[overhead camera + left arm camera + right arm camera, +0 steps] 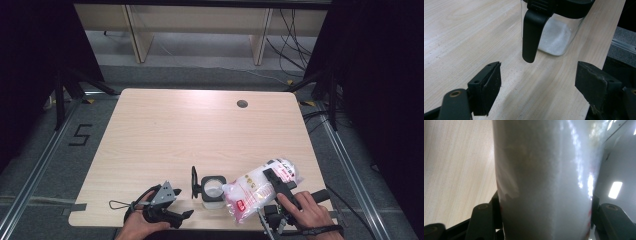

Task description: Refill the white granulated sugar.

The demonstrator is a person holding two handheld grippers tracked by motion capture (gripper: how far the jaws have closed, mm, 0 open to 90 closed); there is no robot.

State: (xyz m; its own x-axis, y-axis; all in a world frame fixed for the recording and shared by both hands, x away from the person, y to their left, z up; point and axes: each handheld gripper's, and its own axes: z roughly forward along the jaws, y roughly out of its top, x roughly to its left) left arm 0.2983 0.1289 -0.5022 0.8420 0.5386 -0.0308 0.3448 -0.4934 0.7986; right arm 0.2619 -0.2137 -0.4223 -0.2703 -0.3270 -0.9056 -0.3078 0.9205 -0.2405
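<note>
Tilt decides it: my right gripper (pixel 278 186) clamps the clear plastic bag of white granules (pixel 257 186), mouth angled down-left over the open square glass canister (pixel 212 190), while my left gripper (pixel 537 85) waits open beside it.

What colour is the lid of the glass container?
Black; the lid hangs open, clearest in the high view.

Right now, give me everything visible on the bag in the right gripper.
The bag is a clear plastic pouch of white granules with red and dark print. The right gripper clamps it across the middle, jaws pressed on both sides in the right gripper view. It is held tilted above the table's near right edge, its lower end over the open mouth of the clear container. Whether it touches the rim is unclear.
</note>
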